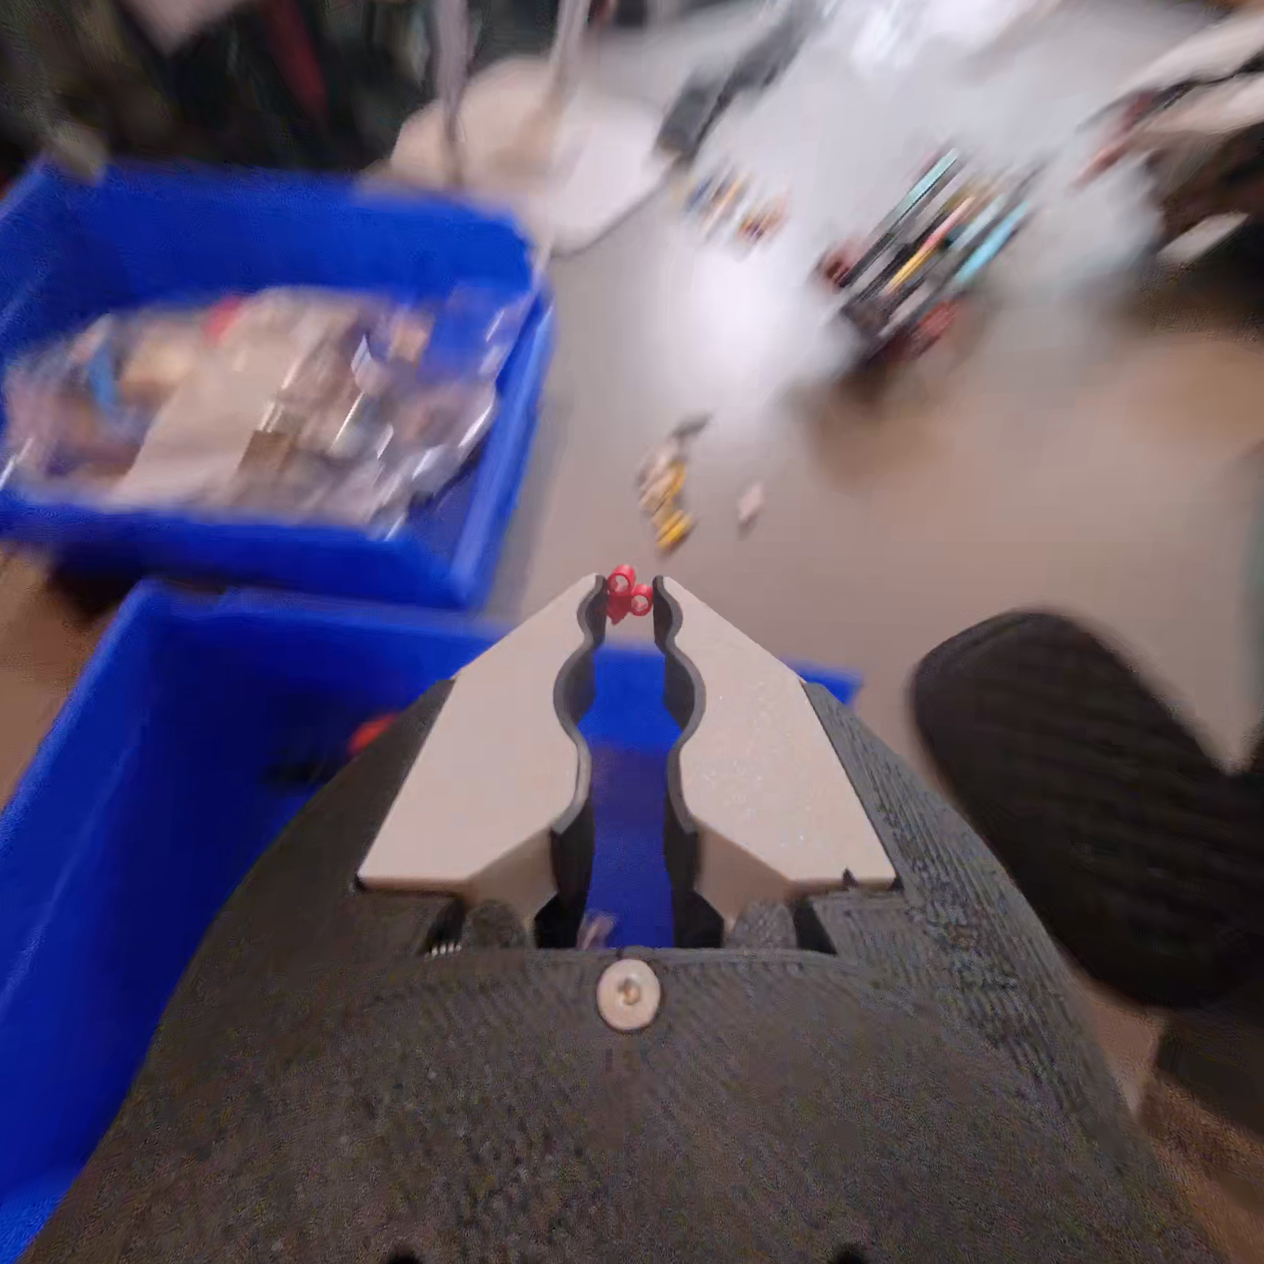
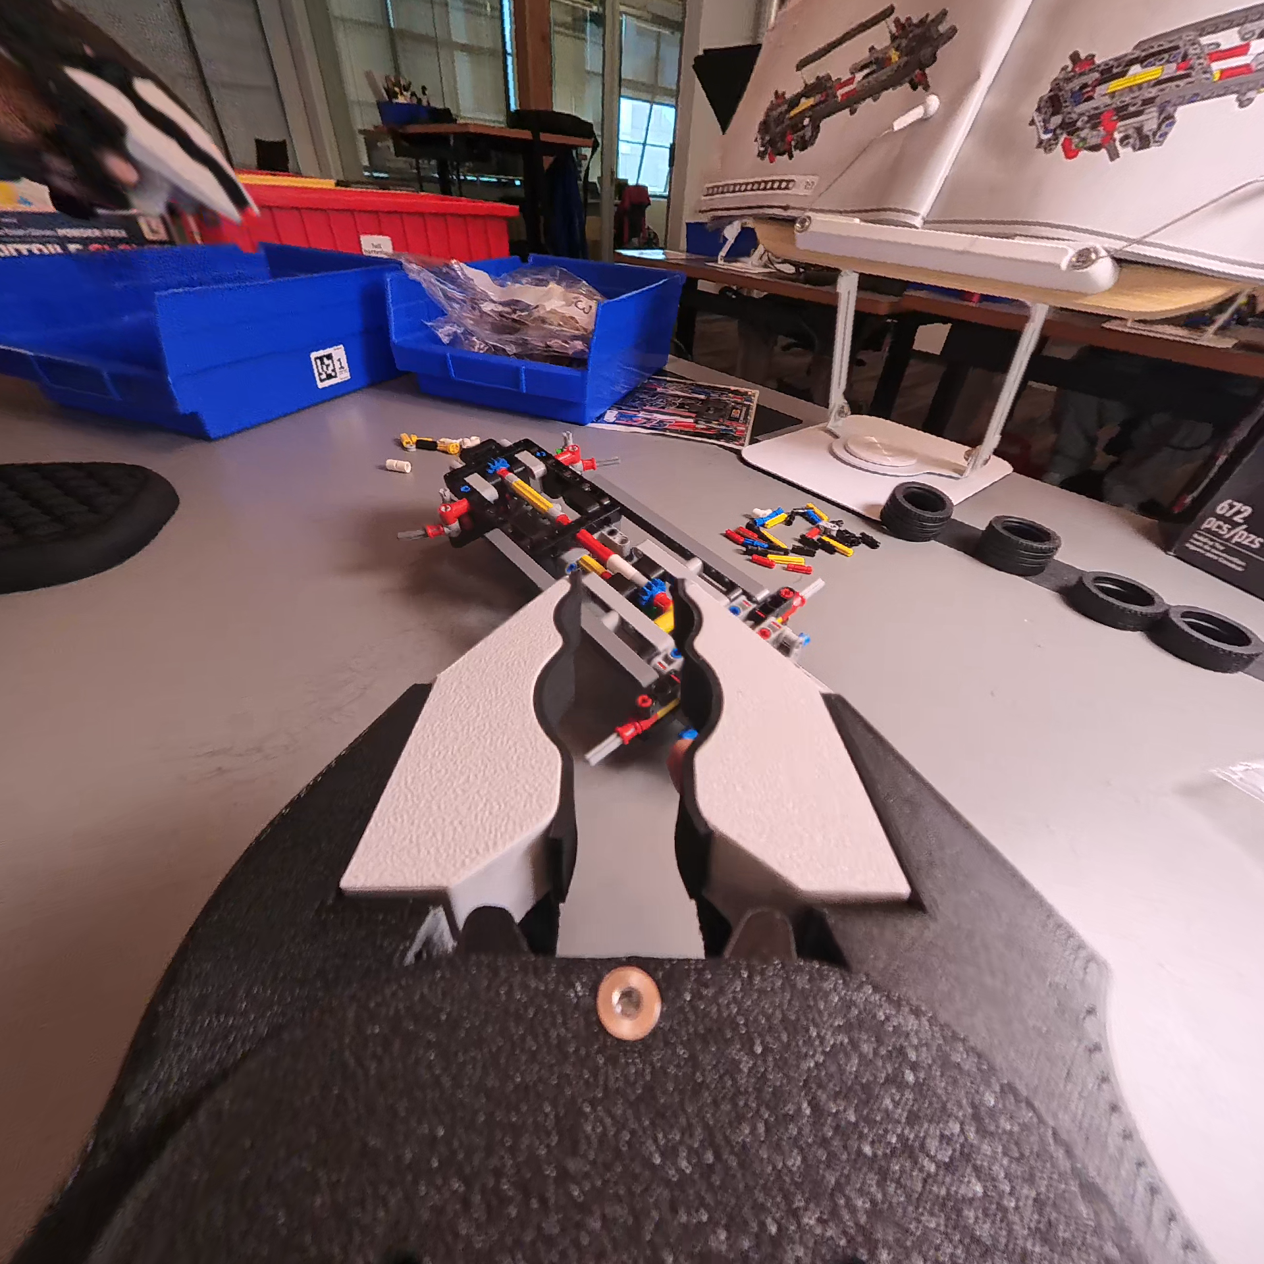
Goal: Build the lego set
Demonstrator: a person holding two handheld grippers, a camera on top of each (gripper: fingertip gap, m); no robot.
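Mid-build: long chassis (image 2: 547,520) partly assembled on tabletop (image 2: 273,650); tires (image 2: 916,509), loose pins (image 2: 793,540) unused. Left tool (image 1: 630,594) pinches red connector (image 1: 628,592); right tool (image 2: 626,591) released, straddling chassis end.

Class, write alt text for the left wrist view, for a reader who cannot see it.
The left claw pinches a small red lego connector at its tips, above blue bins. Beyond, blurred by motion, a grey table carries loose pieces.

Black textured pad (image 2: 61,520) on grey table (image 2: 239,684)
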